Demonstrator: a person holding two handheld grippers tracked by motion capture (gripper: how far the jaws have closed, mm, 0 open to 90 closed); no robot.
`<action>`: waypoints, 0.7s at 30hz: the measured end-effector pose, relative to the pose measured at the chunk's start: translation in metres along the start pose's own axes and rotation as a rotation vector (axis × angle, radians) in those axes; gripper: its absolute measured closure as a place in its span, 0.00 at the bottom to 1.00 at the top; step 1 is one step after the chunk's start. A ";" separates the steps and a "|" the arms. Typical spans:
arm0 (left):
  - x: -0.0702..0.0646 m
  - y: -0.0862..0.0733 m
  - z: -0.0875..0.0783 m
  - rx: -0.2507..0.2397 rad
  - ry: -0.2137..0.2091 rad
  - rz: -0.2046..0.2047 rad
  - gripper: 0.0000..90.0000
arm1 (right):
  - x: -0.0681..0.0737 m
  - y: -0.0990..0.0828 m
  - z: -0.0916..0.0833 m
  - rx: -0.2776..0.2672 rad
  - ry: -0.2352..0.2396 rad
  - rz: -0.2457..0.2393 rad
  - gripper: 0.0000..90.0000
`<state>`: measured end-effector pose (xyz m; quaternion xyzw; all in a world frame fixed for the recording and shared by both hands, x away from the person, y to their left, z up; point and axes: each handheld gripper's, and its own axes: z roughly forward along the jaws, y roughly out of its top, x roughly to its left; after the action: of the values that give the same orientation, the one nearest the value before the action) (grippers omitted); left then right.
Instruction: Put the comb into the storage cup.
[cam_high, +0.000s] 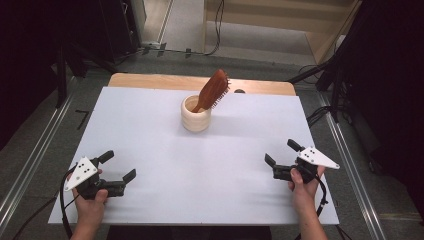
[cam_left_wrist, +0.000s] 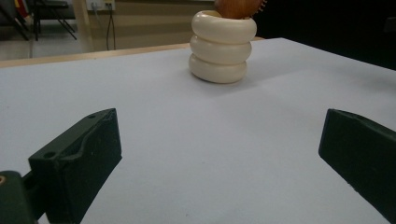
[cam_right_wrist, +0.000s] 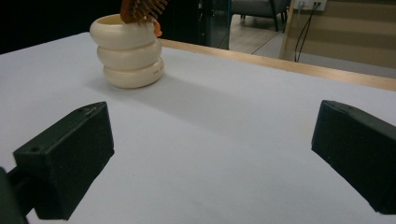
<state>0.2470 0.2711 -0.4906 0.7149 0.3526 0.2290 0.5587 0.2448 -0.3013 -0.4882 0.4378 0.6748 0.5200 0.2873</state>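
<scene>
A cream ribbed cup (cam_high: 195, 118) stands upright at the back middle of the white table (cam_high: 150, 135). A brown wooden hairbrush (cam_high: 213, 91) leans in it, bristles facing right. The left gripper (cam_high: 119, 167) rests open near the front left edge, held by a hand, with nothing between its jaws. At the front right the right gripper (cam_high: 282, 152) is also open and empty. The cup (cam_left_wrist: 222, 46) sits far ahead of the left gripper (cam_left_wrist: 219, 154) in its own view, brush (cam_left_wrist: 237, 7) cut off at the top. The right gripper (cam_right_wrist: 212, 158) sees the cup (cam_right_wrist: 127, 52) and brush (cam_right_wrist: 142, 9) ahead left.
A wooden strip (cam_high: 150, 81) runs along the table's far edge. Cables (cam_high: 217, 25) and dark stands lie on the floor beyond. Metal rails (cam_high: 30, 160) flank both sides of the table. Bare white surface lies between the grippers and the cup.
</scene>
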 end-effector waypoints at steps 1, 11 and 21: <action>0.000 0.000 0.000 0.000 0.001 0.000 0.00 | -0.001 -0.001 -0.003 0.003 -0.008 0.006 0.00; 0.000 0.000 0.000 0.000 0.005 0.000 0.00 | -0.010 -0.011 -0.019 0.010 -0.032 0.008 0.00; 0.000 0.000 0.000 -0.001 0.004 -0.003 0.00 | -0.016 -0.021 -0.032 0.022 -0.047 0.016 0.00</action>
<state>0.2470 0.2715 -0.4907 0.7137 0.3547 0.2300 0.5585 0.2189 -0.3313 -0.4996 0.4583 0.6701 0.5045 0.2940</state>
